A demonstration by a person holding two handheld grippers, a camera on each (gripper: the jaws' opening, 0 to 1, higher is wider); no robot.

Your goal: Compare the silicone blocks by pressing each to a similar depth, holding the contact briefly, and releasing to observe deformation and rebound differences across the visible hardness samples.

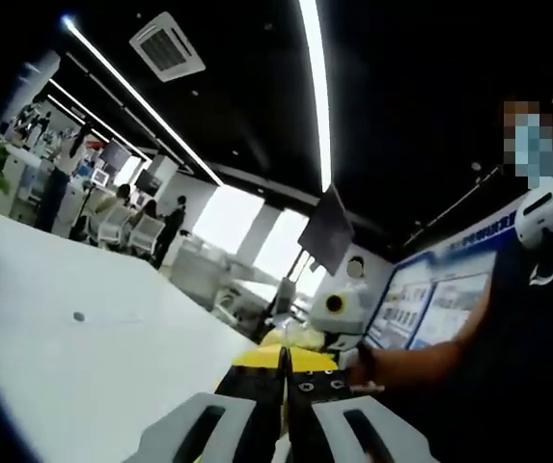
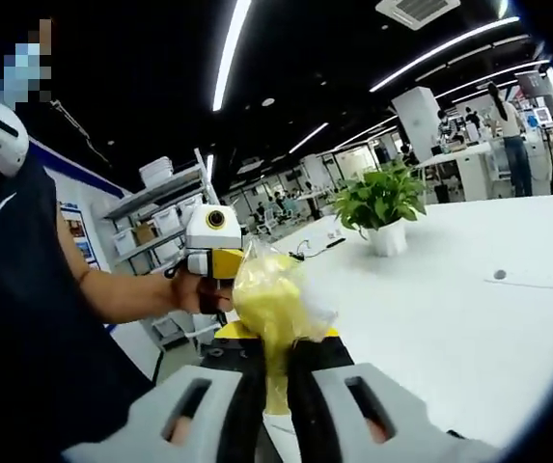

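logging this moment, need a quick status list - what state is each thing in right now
right tool: shut on the neck of the yellow bag
yellow bag: lifted off the table, crinkled, bulging above the jaws
left tool: shut, nothing seen between the jaws
potted plant: upright on the table
white table: bare apart from a small flat item

Broad white worktop (image 2: 469, 318) lies open ahead. A green potted plant in a white pot (image 2: 382, 207) stands far back; a person's black-clad torso (image 2: 25, 318) blocks one side.
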